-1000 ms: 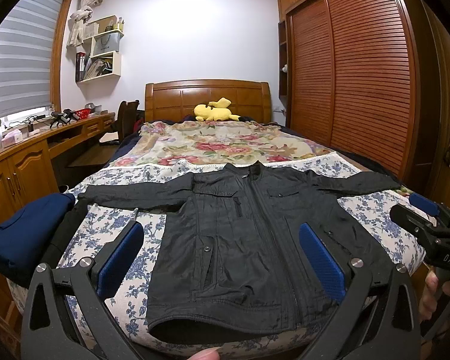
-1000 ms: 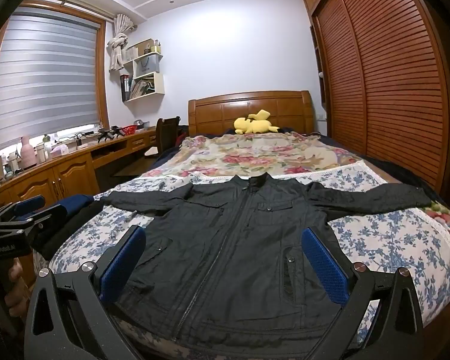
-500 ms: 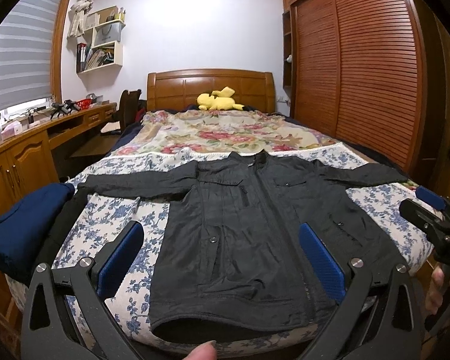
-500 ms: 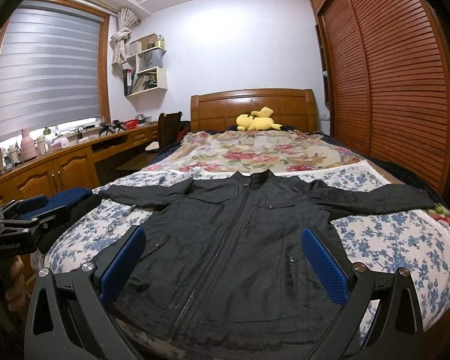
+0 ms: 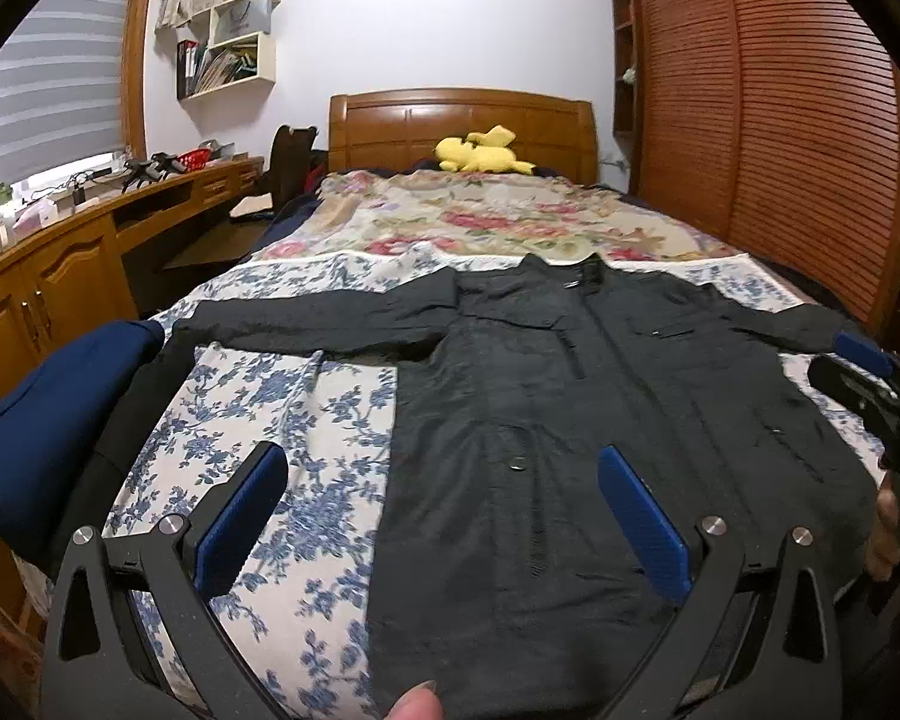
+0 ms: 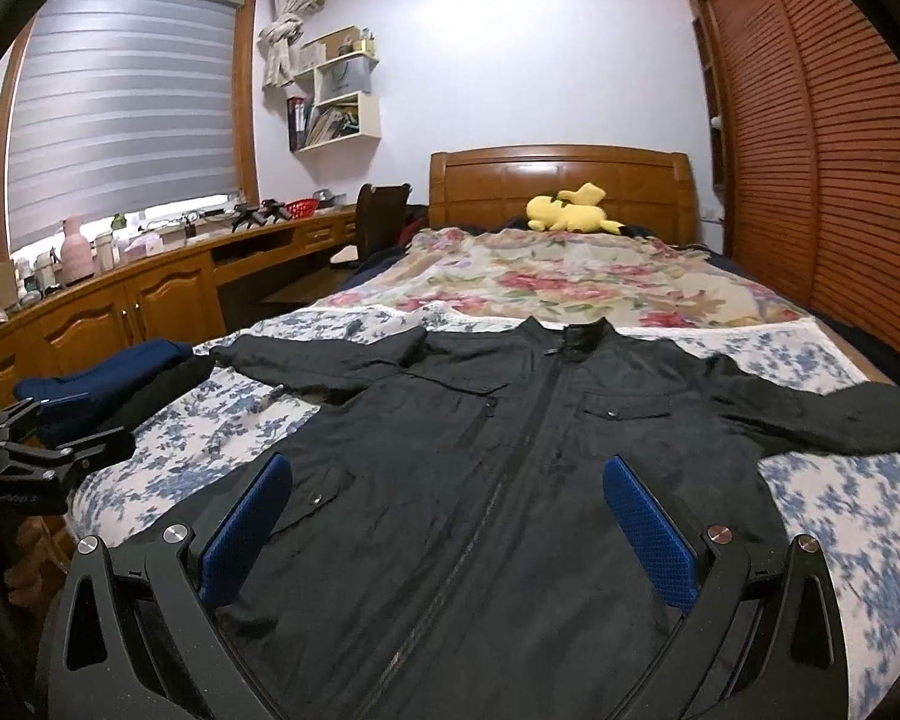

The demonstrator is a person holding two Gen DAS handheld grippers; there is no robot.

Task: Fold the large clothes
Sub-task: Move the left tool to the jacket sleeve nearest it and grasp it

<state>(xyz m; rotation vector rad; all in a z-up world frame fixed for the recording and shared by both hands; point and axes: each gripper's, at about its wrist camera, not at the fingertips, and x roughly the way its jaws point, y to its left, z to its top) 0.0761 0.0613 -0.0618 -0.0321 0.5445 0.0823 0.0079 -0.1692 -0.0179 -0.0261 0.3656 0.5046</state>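
Bedroom with louvred wooden wardrobe doors and a bed point(image 6: 822, 516) under a blue-flowered cover. Across its foot edge lies a black jacket point(image 6: 510, 480), front up, zipped, sleeves spread; the hem is cut off below both views, the fabric matte and faintly creased. Left gripper point(image 5: 444, 516) and right gripper point(image 6: 450, 516) hover above it, blue ribbed pads spread wide, holding nothing.

The hem of the black jacket point(image 5: 570, 450) drops out of sight under the picture's bottom edge, behind the left gripper point(image 5: 441, 507). Its far cuff runs off the right wrist view's border. The blue-flowered sheet point(image 6: 858, 516) smears into blur at the right. Desk clutter point(image 6: 78, 252) stays too small to name.
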